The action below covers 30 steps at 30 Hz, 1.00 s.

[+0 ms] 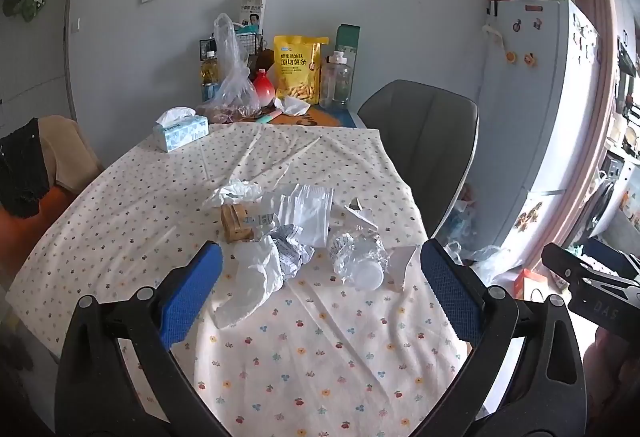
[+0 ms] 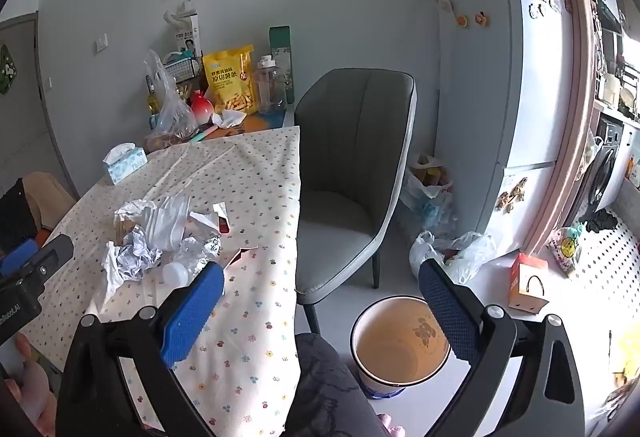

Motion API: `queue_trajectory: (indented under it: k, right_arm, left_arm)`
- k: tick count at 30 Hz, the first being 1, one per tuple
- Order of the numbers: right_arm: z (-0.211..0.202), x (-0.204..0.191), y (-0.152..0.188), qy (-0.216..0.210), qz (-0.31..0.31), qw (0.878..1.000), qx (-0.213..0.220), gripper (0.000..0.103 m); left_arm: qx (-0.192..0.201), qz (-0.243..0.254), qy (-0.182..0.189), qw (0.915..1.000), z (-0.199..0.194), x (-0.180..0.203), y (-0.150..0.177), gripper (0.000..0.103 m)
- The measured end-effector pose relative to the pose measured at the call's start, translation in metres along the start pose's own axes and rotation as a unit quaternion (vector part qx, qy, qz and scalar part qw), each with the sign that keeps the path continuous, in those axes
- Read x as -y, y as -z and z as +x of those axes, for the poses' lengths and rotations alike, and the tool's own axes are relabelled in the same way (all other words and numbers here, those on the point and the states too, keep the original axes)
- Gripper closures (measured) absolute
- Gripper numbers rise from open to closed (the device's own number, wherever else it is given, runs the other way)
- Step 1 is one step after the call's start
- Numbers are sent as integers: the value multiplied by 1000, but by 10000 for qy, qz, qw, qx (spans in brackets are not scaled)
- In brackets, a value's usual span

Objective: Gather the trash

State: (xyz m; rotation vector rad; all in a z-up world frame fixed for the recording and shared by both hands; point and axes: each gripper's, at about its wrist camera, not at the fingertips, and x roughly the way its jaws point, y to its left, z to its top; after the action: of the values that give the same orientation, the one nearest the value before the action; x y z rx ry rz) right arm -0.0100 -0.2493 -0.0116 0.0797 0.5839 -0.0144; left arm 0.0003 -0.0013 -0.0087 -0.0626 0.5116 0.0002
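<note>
The left gripper [image 1: 320, 277] is hovering with its jaws spread wide and empty over the trash pile [image 1: 296, 233] lying mid-tablecloth [image 1: 320, 365], toward its right edge. The right gripper [image 2: 320, 301] is hanging equally spread, holding nothing, past that edge above the bin [image 2: 396, 345] on the floor.

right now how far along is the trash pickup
Nothing looks done: the bin on the floor beside the table looks empty. Nothing is in hand either; the left gripper and right gripper are both open with nothing between their jaws. Everything is left on the tablecloth: the crushed plastic bottle, crumpled paper, white plastic bag, small cardboard box and wrappers.
</note>
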Motion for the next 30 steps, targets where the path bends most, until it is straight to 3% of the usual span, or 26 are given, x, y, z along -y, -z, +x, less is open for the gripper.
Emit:
queue_trajectory:
  k: [30]
  right_arm:
    - [4, -4, 1, -147, -9, 9999, -11, 8]
  left_arm:
    - [76, -123, 24, 9999, -7, -8, 1, 5]
